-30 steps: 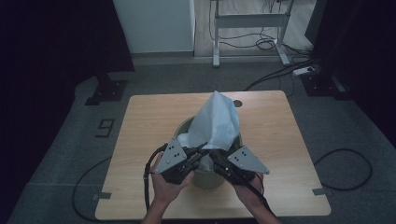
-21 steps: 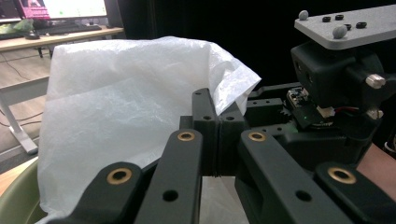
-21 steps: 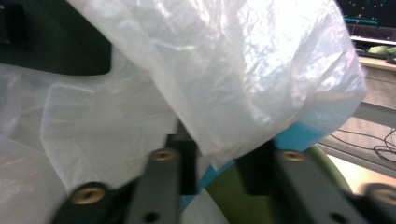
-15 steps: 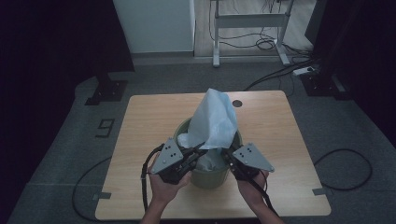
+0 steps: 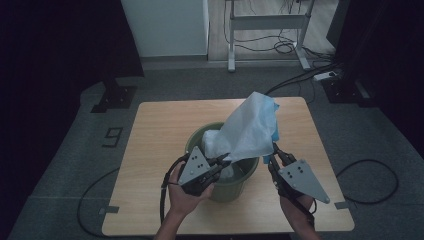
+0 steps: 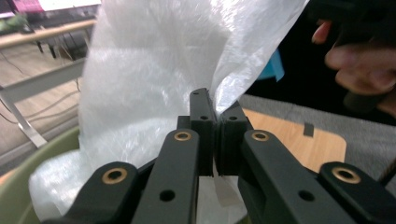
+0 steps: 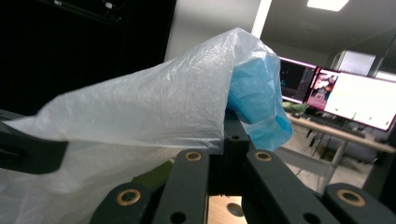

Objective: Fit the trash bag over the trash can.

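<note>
Right gripper [image 5: 274, 152] newly clamped on bag [image 5: 247, 130] edge, lifted toward frame's right; left gripper [image 5: 223, 161] pinching opposite edge above bin [image 5: 225, 182], centre frame. Bag mouth spreading, liner fitting underway.

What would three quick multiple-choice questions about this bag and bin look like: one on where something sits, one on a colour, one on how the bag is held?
1. Where does the bin stand?
A. on the floor
B. on the wooden table
C. on a chair

2. What colour is the bin?
A. red
B. black
C. green

3. How is the plastic bag held?
A. it lies loose and untouched
B. both grippers pinch its edges
C. a bare hand lifts it

Answers: 1 B, the high view shows the bin on the tabletop near the person's side. 2 C, its rim is olive green. 3 B, the left gripper and the right gripper each have their fingers shut on the film in their own views.
</note>
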`<state>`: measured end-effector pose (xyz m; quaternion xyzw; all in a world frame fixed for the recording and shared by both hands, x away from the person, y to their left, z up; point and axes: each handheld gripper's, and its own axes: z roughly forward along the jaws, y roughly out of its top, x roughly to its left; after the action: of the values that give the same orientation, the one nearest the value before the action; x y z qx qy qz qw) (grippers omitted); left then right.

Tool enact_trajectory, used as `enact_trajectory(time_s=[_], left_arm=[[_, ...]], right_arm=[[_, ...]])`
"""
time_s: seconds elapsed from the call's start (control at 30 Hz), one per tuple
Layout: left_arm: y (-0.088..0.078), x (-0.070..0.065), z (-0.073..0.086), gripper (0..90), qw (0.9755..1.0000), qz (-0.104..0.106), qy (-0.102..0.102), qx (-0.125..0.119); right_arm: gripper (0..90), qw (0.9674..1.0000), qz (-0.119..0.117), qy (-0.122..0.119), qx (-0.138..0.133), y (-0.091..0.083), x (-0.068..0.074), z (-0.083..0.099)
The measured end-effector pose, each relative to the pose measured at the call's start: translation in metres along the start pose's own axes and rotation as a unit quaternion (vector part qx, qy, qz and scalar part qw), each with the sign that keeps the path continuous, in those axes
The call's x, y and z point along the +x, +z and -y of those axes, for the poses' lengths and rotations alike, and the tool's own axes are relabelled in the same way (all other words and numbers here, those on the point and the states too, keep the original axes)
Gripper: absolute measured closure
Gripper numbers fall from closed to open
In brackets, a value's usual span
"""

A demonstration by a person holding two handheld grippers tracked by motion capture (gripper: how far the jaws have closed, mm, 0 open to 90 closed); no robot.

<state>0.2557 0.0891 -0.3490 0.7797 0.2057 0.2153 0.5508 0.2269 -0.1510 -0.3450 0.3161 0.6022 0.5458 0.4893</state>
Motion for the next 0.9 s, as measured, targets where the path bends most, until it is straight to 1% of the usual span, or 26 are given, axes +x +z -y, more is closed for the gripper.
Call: enact_trajectory(time_s=[0.03,0.1,0.17,0.23,0.3,0.33,0.37,0.47,0.53,0.57,0.67,0.73,0.83,0.9], left_arm=[[0.001,0.000,0.001,86.0,1.0000,0.001,0.000,0.003],[0.003,0.000,0.003,85.3,0.9999,0.005,-0.004,0.011],[0.004,0.001,0.005,85.0,0.9998,0.008,-0.007,0.019],[0.006,0.002,0.007,83.8,0.9992,0.021,-0.010,0.032],[0.006,0.001,0.009,79.5,0.9992,0.018,-0.005,0.035],[0.005,-0.001,0.010,76.6,0.9994,0.014,-0.004,0.030],[0.004,-0.001,0.009,66.7,0.9995,0.013,-0.004,0.027],[0.001,-0.005,0.006,49.7,0.9995,0.025,-0.004,0.020],[-0.001,-0.007,0.002,40.9,0.9992,0.035,-0.003,0.018],[-0.002,-0.008,0.001,38.2,0.9990,0.040,-0.004,0.016],[-0.005,-0.010,-0.004,34.7,0.9989,0.045,-0.008,0.008],[-0.007,-0.010,-0.008,34.3,0.9991,0.040,-0.010,0.004],[-0.006,-0.006,-0.012,36.2,0.9994,0.028,-0.015,0.011],[-0.003,-0.002,-0.014,38.5,0.9993,0.027,-0.018,0.018]], right_arm=[[87.9,1.0000,0.003,-0.006,0.001,-0.003,0.000,0.001],[87.4,0.9999,0.004,-0.009,0.008,-0.005,-0.001,0.006],[86.6,0.9997,0.002,-0.008,0.024,-0.006,-0.003,0.016],[86.4,0.9991,-0.003,-0.001,0.042,-0.006,-0.003,0.028],[86.5,0.9983,-0.010,0.007,0.056,-0.005,-0.004,0.041],[86.7,0.9981,-0.013,0.008,0.060,-0.005,-0.003,0.045],[87.0,0.9978,-0.015,0.007,0.065,-0.004,-0.003,0.049],[87.3,0.9976,-0.016,0.007,0.067,-0.004,-0.002,0.052],[87.4,0.9978,-0.018,0.007,0.064,-0.004,-0.003,0.051],[87.5,0.9979,-0.018,0.008,0.062,-0.004,-0.003,0.050],[87.6,0.9982,-0.021,0.006,0.055,-0.005,-0.003,0.045],[87.6,0.9983,-0.023,0.003,0.053,-0.005,-0.003,0.043],[87.6,0.9982,-0.030,0.004,0.051,-0.005,-0.003,0.041],[87.7,0.9981,-0.034,0.007,0.051,-0.004,-0.003,0.041]])
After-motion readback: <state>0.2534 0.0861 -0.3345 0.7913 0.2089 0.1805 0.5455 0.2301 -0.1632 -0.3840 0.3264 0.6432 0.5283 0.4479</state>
